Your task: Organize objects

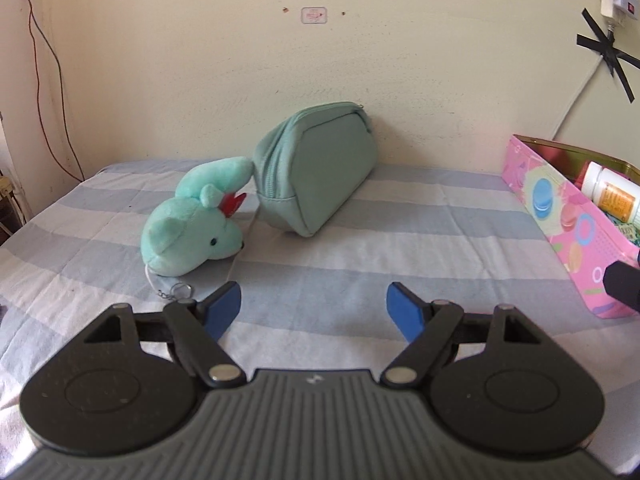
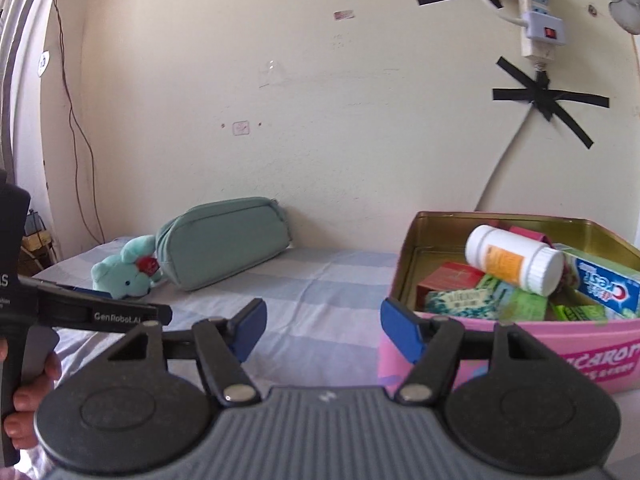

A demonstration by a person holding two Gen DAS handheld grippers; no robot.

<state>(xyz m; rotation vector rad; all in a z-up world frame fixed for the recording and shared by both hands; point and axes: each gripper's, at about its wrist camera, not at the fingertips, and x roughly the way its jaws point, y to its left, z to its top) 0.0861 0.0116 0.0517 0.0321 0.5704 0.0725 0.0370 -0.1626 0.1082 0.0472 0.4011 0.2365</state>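
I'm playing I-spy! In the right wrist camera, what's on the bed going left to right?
Plush toy → green pouch → pink tin with the white bottle inside.

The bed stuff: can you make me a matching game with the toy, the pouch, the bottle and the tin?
Things:
1. plush toy
2. zip pouch
3. white bottle
4. tin

Descriptions:
A. pink outside, gold inside
B. leaning against the wall
C. lying on top of boxes
D. has a keyring by it

Pairs: 1-D, 2-B, 3-C, 4-A
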